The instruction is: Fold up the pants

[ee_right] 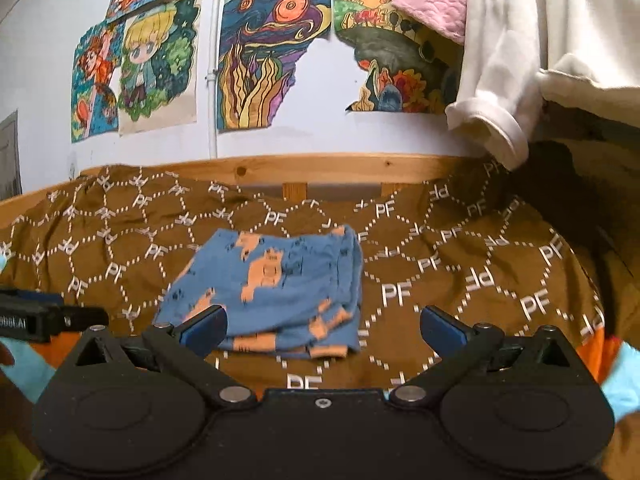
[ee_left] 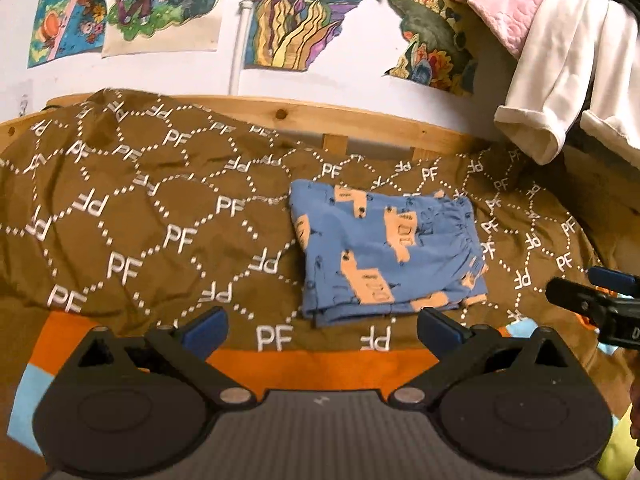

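1. Pants (ee_left: pixel 386 256) are lying folded on the brown bedspread (ee_left: pixel 132 216), beyond both open, empty jaws.
2. Left gripper (ee_left: pixel 322 326) and right gripper (ee_right: pixel 322 326) are hovering just short.
3. Any careless nudge risks spilling the loose layers apart.

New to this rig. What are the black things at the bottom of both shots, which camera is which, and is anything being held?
There is no robot arm here: a person holds a two-finger gripper in each hand, with a fisheye camera on each looking along its fingers. One picture comes from the left gripper, the other from the right gripper. Both are open and hold nothing. The dark tip at the edge of each view is the other gripper. Ahead, folded blue pants with orange prints lie on a brown bedspread printed "PF". Behind are a wooden bed rail, drawings on the wall and hanging white clothes.
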